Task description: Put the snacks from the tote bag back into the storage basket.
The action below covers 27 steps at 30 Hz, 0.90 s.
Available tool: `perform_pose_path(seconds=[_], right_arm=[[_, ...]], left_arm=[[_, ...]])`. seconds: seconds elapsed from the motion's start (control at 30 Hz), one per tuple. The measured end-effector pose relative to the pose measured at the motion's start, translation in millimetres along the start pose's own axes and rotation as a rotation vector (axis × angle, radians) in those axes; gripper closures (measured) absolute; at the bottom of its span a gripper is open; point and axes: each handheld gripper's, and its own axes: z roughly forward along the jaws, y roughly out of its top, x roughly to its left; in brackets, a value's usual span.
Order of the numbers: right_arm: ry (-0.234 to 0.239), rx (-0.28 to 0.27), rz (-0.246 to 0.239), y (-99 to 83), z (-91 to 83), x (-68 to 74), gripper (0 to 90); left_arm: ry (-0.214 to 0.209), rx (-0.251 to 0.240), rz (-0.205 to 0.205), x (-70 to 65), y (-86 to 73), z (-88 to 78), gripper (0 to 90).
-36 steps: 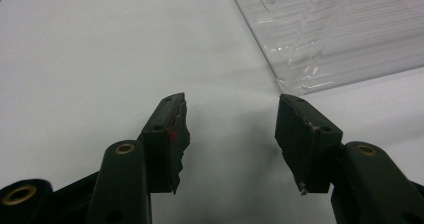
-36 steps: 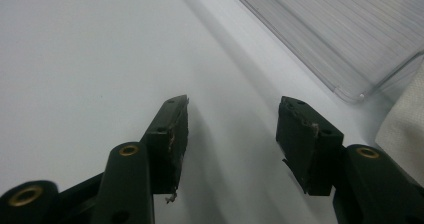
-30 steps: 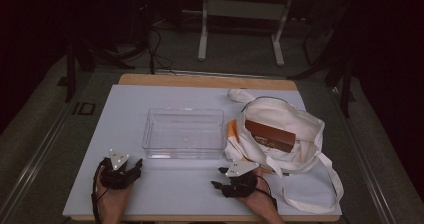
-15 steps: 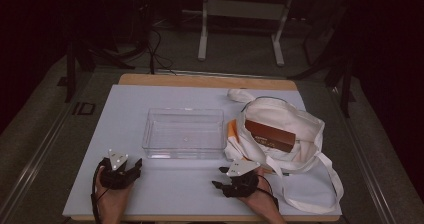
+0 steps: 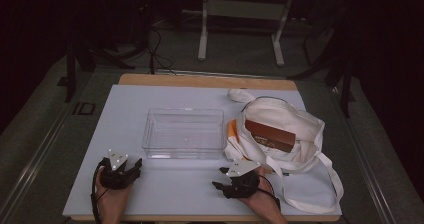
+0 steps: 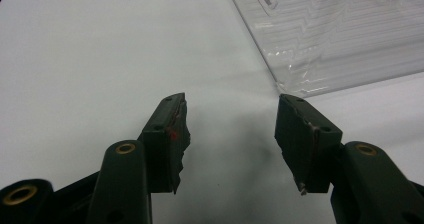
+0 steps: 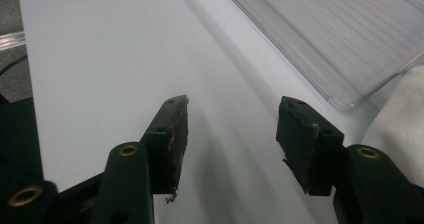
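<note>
A clear plastic box (image 5: 183, 133) stands empty in the middle of the white table (image 5: 125, 109). To its right lies a cream tote bag (image 5: 290, 139) with a brown carton (image 5: 271, 135) and an orange item (image 5: 232, 132) in its mouth. My left gripper (image 5: 136, 164) rests on the table near the front left, jaws open and empty, short of the box corner (image 6: 285, 86). My right gripper (image 5: 216, 186) rests near the front, left of the bag, pointing left, also open with nothing between its jaws. In the right gripper view the box (image 7: 330, 39) and bag cloth (image 7: 400, 114) lie ahead to the right.
The bag's long strap (image 5: 320, 194) loops over the table at the front right. A wooden strip (image 5: 200, 80) edges the table's far side. Beyond it are dark floor, cables and a white stand's legs (image 5: 240, 29).
</note>
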Motion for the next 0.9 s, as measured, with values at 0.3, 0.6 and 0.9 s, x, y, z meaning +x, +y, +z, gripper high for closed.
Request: perform_pose_path(seconds=[0.3, 0.6, 0.9], right_arm=[[-0.003, 0.003, -0.012, 5.0, -7.3, 0.7, 46.4], [-0.018, 0.008, -0.034, 11.4, -17.2, -1.7, 46.4], [-0.017, 0.012, -0.043, 17.9, -18.7, -4.3, 46.4]], left_arm=[[0.001, -0.001, -0.003, 0.3, 0.0, -0.1, 46.9], [0.002, 0.000, 0.000, -0.1, 0.0, 0.1, 47.5], [0.000, 0.000, 0.000, -0.3, 0.0, 0.1, 48.4]])
